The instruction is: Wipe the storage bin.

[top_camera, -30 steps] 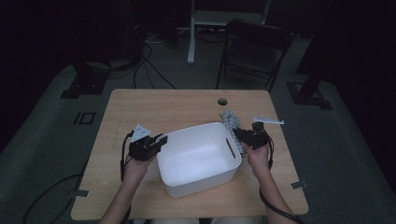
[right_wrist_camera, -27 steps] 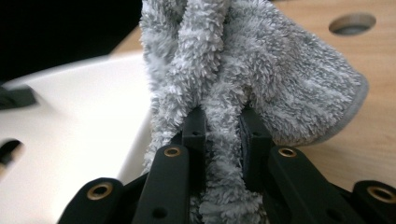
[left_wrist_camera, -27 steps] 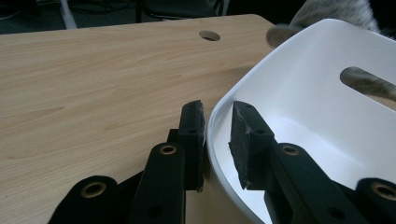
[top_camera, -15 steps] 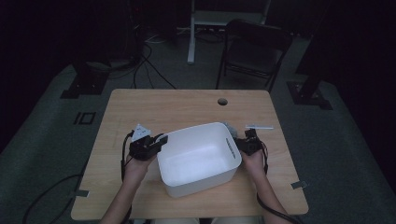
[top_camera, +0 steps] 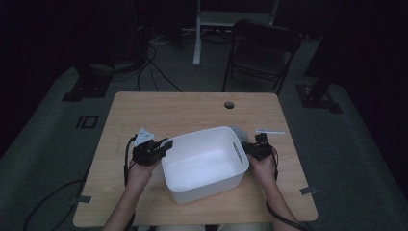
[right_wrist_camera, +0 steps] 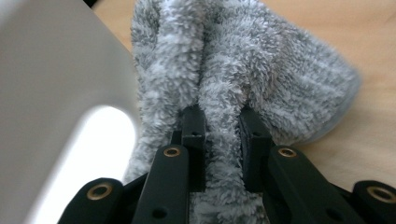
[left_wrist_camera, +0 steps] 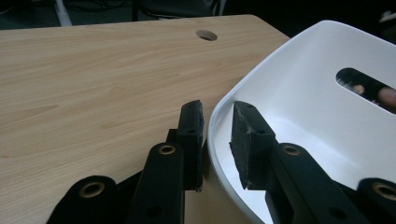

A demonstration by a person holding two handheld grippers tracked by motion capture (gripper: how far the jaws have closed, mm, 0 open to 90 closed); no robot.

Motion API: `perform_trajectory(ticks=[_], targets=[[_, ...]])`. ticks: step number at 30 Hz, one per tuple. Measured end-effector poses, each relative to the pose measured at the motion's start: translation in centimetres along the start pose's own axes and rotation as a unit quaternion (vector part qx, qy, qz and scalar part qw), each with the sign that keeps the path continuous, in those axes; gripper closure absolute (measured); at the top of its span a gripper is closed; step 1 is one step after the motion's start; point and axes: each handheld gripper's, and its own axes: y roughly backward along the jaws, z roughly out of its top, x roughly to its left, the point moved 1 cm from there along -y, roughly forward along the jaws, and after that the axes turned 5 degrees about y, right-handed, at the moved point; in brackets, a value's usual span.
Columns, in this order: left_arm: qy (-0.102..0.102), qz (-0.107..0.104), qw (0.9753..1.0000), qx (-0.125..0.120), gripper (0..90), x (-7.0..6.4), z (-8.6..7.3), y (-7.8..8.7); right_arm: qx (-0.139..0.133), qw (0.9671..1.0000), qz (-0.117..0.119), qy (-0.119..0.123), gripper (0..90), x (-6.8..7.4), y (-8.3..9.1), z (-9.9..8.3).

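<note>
A white plastic tub (top_camera: 202, 161) sits in the middle of the wooden table (top_camera: 183, 110). My left gripper (top_camera: 165, 144) is at the tub's left side. In the left gripper view its jaws (left_wrist_camera: 217, 116) straddle the tub's thin rim (left_wrist_camera: 303, 88) and are closed in on it. My right gripper (top_camera: 248, 148) is against the tub's right wall, shut on a fluffy grey cloth (top_camera: 237, 131). In the right gripper view the cloth (right_wrist_camera: 266, 70) bulges out over the gripper (right_wrist_camera: 223, 116), pinched between both pads, beside the tub's wall (right_wrist_camera: 46, 70) and its handle slot.
A round cable hole (top_camera: 229, 104) lies at the table's back, right of centre. A dark folding chair (top_camera: 262, 48) stands beyond the far edge. Bare wood extends behind and left of the tub. Cables run over the floor at left.
My right gripper has drawn back toward the person along the tub's right wall, taking the grey cloth with it. The left gripper and the tub have stayed where they were.
</note>
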Motion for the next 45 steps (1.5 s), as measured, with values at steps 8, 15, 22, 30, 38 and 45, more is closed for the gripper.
perform_trajectory(ticks=[8, 15, 22, 30, 38, 45], targets=[[-0.004, 0.004, 1.0, 0.002, 73.7, -0.1, 0.0, 0.0, -0.059, 0.9981, 0.011, 0.011, 76.4, 1.3, 5.3, 0.8], [-0.003, 0.006, 1.0, 0.003, 73.7, -0.2, 0.0, 0.0, -0.117, 0.991, 0.064, 0.008, 76.3, 2.8, 9.6, 0.9], [0.001, 0.008, 1.0, -0.002, 73.7, -0.2, 0.0, 0.0, -0.107, 0.9921, 0.06, 0.027, 76.5, 4.1, 8.8, -0.8], [0.003, 0.011, 0.9999, -0.001, 73.8, -0.3, 0.0, -0.1, -0.069, 0.9968, 0.027, 0.03, 77.5, 3.4, 5.9, -2.2], [0.008, 0.015, 0.9999, -0.001, 73.7, -0.4, 0.0, -0.2, -0.061, 0.9972, 0.038, 0.018, 77.6, 2.6, 4.2, -3.1], [0.01, 0.015, 0.9998, -0.001, 73.6, -0.4, 0.0, -0.2, -0.048, 0.9981, 0.039, 0.004, 77.7, 1.8, 3.0, -3.3]])
